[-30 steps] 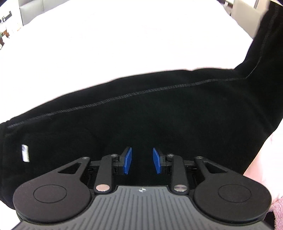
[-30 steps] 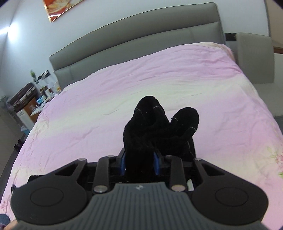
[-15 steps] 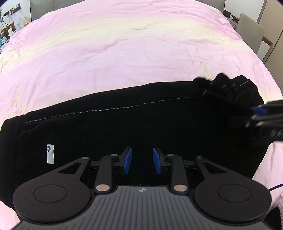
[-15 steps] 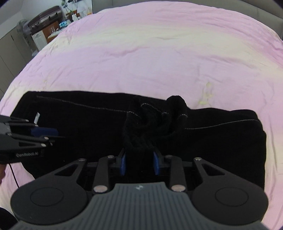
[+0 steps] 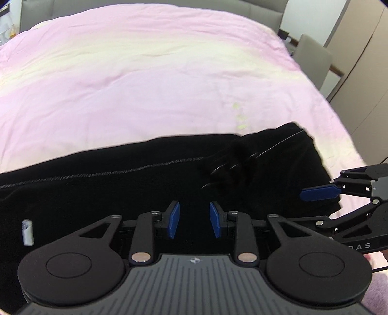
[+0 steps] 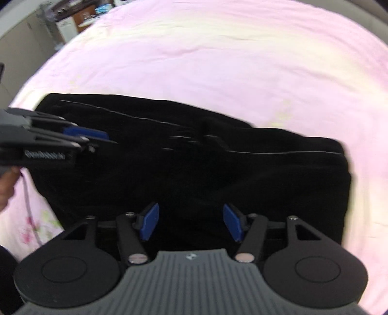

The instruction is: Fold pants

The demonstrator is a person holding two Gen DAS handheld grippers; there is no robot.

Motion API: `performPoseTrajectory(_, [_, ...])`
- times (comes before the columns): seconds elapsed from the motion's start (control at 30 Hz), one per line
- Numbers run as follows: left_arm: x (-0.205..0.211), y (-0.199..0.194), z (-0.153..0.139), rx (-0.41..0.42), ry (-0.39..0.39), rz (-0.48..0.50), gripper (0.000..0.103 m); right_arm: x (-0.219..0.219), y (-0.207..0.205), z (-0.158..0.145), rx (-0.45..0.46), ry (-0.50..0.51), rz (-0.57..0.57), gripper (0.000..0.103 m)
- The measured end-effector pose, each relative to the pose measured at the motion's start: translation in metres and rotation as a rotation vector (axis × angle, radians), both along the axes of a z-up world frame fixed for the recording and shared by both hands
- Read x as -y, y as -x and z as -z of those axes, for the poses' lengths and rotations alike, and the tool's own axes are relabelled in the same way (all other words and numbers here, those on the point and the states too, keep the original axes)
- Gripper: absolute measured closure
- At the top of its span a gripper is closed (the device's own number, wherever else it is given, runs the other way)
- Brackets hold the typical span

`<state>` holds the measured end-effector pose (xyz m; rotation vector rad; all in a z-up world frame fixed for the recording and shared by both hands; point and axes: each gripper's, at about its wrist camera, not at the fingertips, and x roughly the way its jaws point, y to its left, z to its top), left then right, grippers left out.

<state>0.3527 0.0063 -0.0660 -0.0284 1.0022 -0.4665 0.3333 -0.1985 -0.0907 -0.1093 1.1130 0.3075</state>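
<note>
Black pants (image 5: 121,193) lying folded in a long band across a pink bedspread (image 5: 145,84), w/ a pale stitched seam running lengthwise near the far edge. Small white label (image 5: 27,232) on the fabric at the left end in left wrist view. Rumpled bunch of cloth (image 5: 230,167) sitting on top of the band toward the right, motion-blurred, so shape unclear. Left gripper (image 5: 194,220) low over the near edge of the pants, blue pads (image 5: 173,219) set a narrow gap apart, nothing between them. Right gripper (image 6: 191,222) also over the near edge, pads (image 6: 149,221) spread wide, gripping nothing, only black fabric visible beyond the gap. In left wrist view, right gripper's blue fingertip reaching in from the right over the band's right end. In right wrist view, left gripper entering from the left over the band's left end, blurred. Grey headboard (image 5: 150,3) beyond the bedspread; grey chair (image 5: 312,63) and wooden wardrobe (image 5: 363,72) off to the right.
</note>
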Motion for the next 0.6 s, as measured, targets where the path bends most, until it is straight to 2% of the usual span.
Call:
performPoseTrajectory(0.13, [0.033,-0.013,-0.001,-0.004,0.042,0.026,0.058,0.050,0.006,0.002,0.006,0.124,0.079,0.046])
performPoseTrajectory(0.23, [0.059,-0.025,0.006,-0.008,0.046,0.032,0.048,0.087,0.004,0.012,-0.009,0.166,0.138,0.047])
performPoseTrajectory(0.27, [0.068,-0.031,0.012,-0.003,0.029,0.026,0.044,0.097,0.004,0.016,-0.013,0.169,0.149,0.047])
performPoseTrajectory(0.43, [0.101,-0.048,0.032,-0.018,-0.027,0.006,0.044,0.133,0.013,0.037,-0.046,0.106,0.185,0.047])
performPoseTrajectory(0.47, [0.107,-0.050,0.036,-0.012,-0.065,-0.011,0.050,0.136,0.015,0.040,-0.048,0.091,0.184,0.047])
performPoseTrajectory(0.5, [0.112,-0.051,0.039,0.000,-0.117,-0.036,0.065,0.139,0.015,0.042,-0.048,0.077,0.181,0.047])
performPoseTrajectory(0.53, [0.114,-0.051,0.040,0.014,-0.149,-0.055,0.073,0.141,0.015,0.043,-0.045,0.064,0.176,0.047])
performPoseTrajectory(0.57, [0.112,-0.048,0.038,0.025,-0.139,-0.056,0.089,0.142,0.016,0.043,-0.040,0.055,0.169,0.047])
performPoseTrajectory(0.6, [0.109,-0.045,0.033,0.023,-0.097,-0.055,0.094,0.143,0.017,0.043,-0.036,0.049,0.161,0.047])
